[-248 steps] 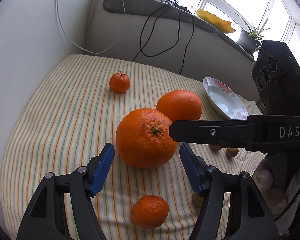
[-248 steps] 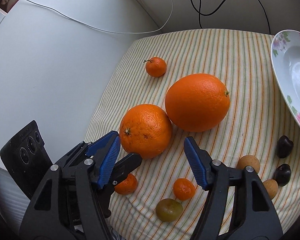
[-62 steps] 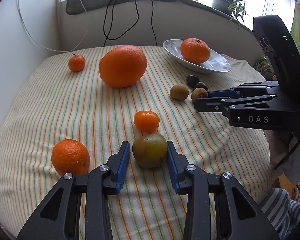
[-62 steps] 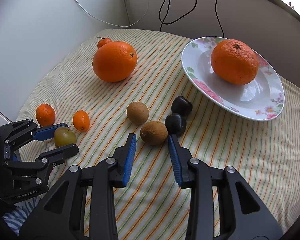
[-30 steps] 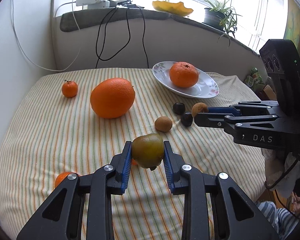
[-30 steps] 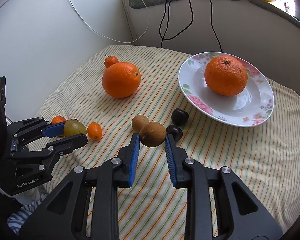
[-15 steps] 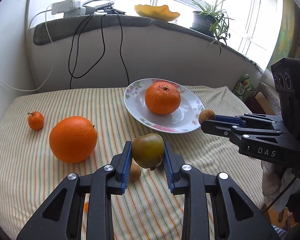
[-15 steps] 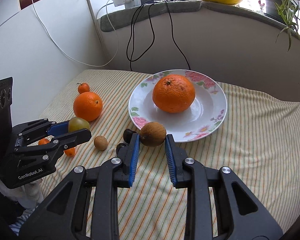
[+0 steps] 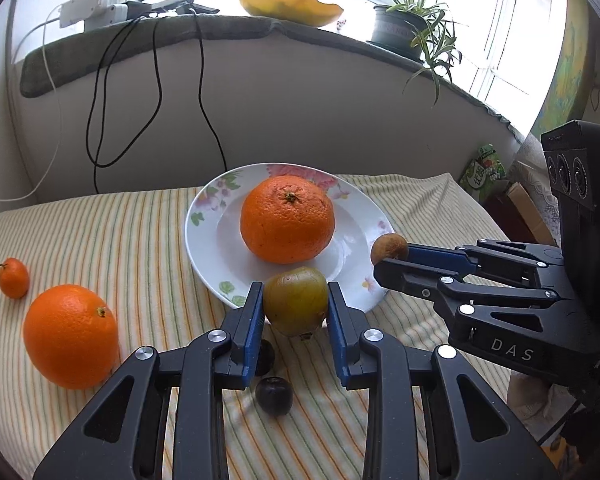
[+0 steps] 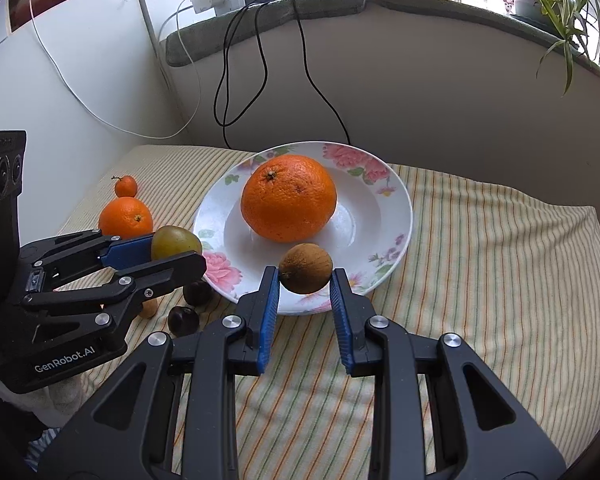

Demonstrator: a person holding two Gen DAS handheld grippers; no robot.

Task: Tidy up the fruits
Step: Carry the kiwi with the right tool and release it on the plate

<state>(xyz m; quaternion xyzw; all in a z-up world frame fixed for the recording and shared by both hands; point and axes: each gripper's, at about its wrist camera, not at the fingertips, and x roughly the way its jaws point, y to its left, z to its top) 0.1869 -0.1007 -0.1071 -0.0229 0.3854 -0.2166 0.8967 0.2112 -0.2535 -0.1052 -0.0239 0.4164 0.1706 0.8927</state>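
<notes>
My left gripper [image 9: 296, 304] is shut on a round olive-green fruit [image 9: 296, 300], held just in front of the near rim of the flowered white plate [image 9: 216, 256]. A big orange [image 9: 287, 218] sits in that plate. My right gripper [image 10: 305, 278] is shut on a small brown fruit [image 10: 306, 268], hanging over the plate's [image 10: 384, 216] near rim. In the left wrist view the right gripper [image 9: 392, 256] shows at the plate's right edge with the brown fruit [image 9: 389, 248]. The right wrist view shows the left gripper [image 10: 180, 252] left of the plate with the green fruit [image 10: 176, 242].
On the striped cloth lie a large orange [image 9: 70, 336], a tiny mandarin [image 9: 13, 278] and two dark fruits [image 9: 274, 396]. Another small brown fruit [image 10: 148, 310] peeks from under the left gripper. Black cables [image 9: 156, 92] hang down the wall behind; a plant [image 9: 416, 28] stands on the sill.
Both grippers have carried their fruits forward to the plate, which now looms larger and closer. The grips have not changed.
</notes>
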